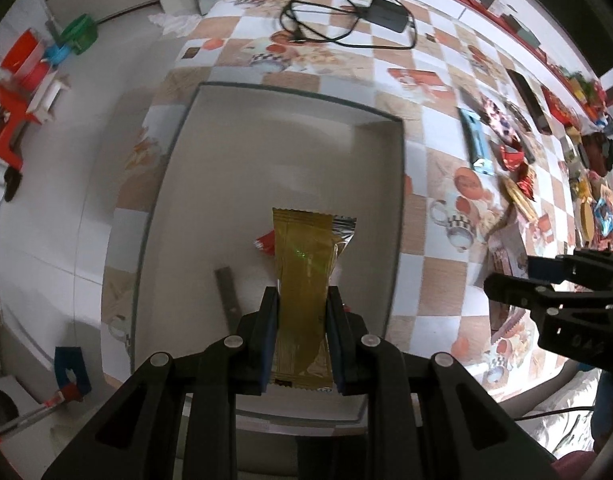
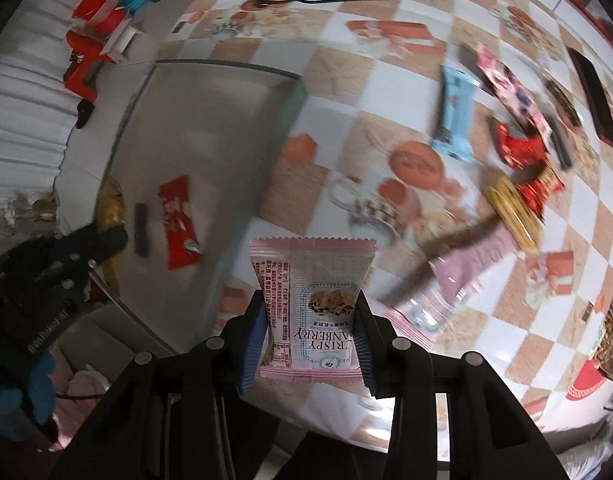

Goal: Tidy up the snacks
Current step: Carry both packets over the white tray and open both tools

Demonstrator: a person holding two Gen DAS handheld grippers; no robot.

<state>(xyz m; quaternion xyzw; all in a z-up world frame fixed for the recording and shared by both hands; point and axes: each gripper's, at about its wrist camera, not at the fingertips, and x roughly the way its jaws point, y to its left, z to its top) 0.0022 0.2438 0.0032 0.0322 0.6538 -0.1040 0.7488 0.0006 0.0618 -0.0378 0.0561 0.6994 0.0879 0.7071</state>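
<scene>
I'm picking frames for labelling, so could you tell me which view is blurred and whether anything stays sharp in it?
Right wrist view: the table and loose snacks such as the blue bar are motion-smeared, while the cranberry pack in the right tool stays crisp. Left wrist view: mostly sharp, fisheye-bent, with the gold pack in the left tool over the tray.

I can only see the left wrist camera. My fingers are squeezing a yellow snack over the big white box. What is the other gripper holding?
Observer: The right gripper holds a pink packet printed "CRISPY CRANBERRY".
Operator: Is it over the box too?
Observer: No, it hangs over the checkered tablecloth, right of the white box.
Operator: I see only a bit of red behind my snack. What is it?
Observer: A whole red wrapper lying flat on the box floor, beside a dark bar.
Operator: Is my yellow snack visible there?
Observer: Barely; the left gripper hides most of it.
</scene>
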